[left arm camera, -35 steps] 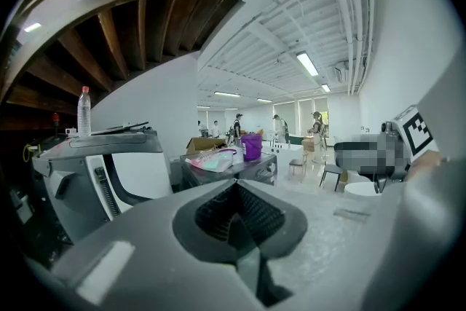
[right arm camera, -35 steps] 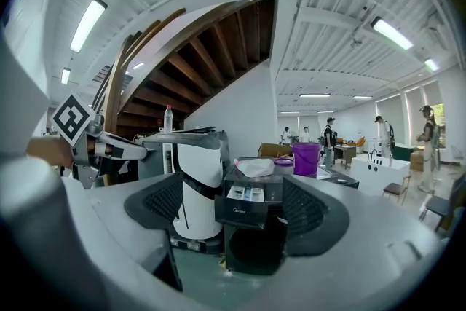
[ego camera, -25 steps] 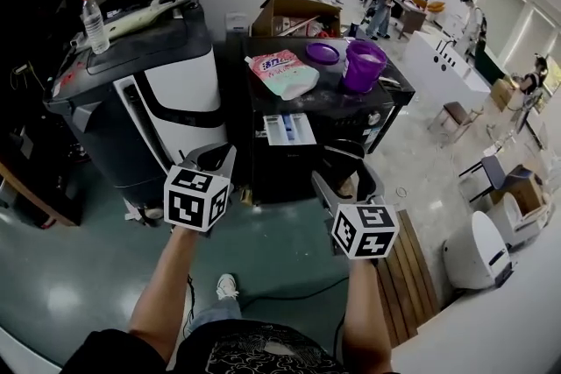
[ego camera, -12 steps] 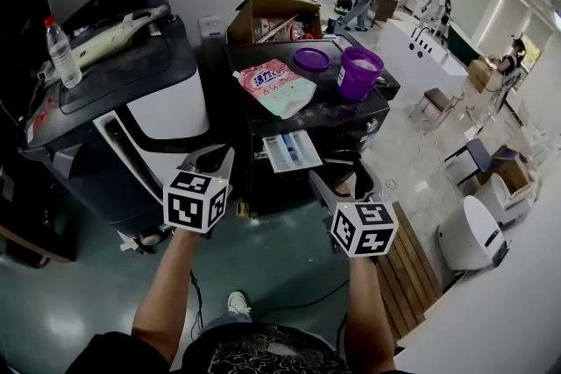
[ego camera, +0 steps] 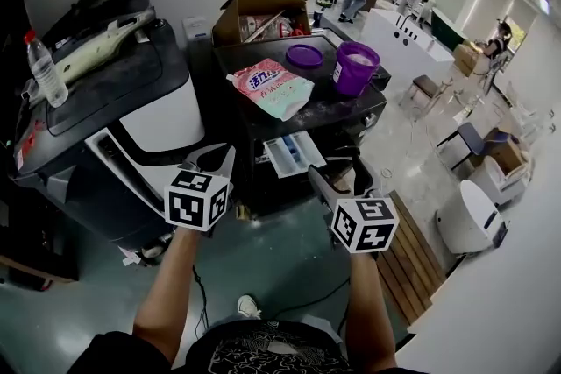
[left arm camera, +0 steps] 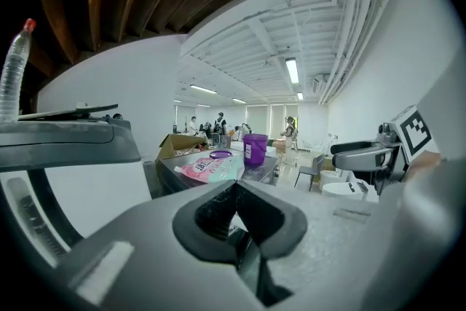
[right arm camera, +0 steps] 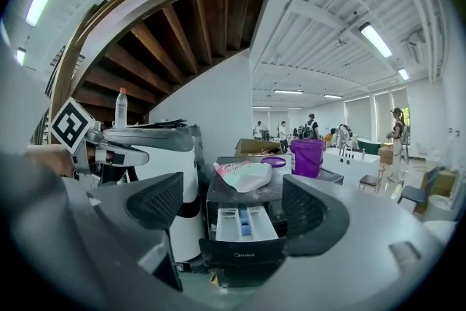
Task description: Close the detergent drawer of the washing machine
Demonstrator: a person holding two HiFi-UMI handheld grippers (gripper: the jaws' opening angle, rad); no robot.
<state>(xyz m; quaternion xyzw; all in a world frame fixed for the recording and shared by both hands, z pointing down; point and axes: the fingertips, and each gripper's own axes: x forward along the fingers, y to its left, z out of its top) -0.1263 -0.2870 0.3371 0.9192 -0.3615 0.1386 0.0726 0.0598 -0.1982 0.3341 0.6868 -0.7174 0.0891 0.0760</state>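
While the detergent drawer (ego camera: 294,151) is seen jutting from the washing machine (ego camera: 351,114), the left gripper (ego camera: 215,157) is held pinched closed, empty, and the right gripper (ego camera: 337,172) spread wide; a pouch (ego camera: 272,86) and purple bucket (ego camera: 355,67) are set atop.

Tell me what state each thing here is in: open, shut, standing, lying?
Detergent drawer: pulled out, open.
Purple bucket: upright, lid off.
Purple lid: lying flat beside the bucket.
Detergent pouch: lying flat on the washing machine.
Cardboard box: flaps open.
Water bottle: upright, capped.
Left gripper: jaws shut, empty.
Right gripper: jaws open, empty.
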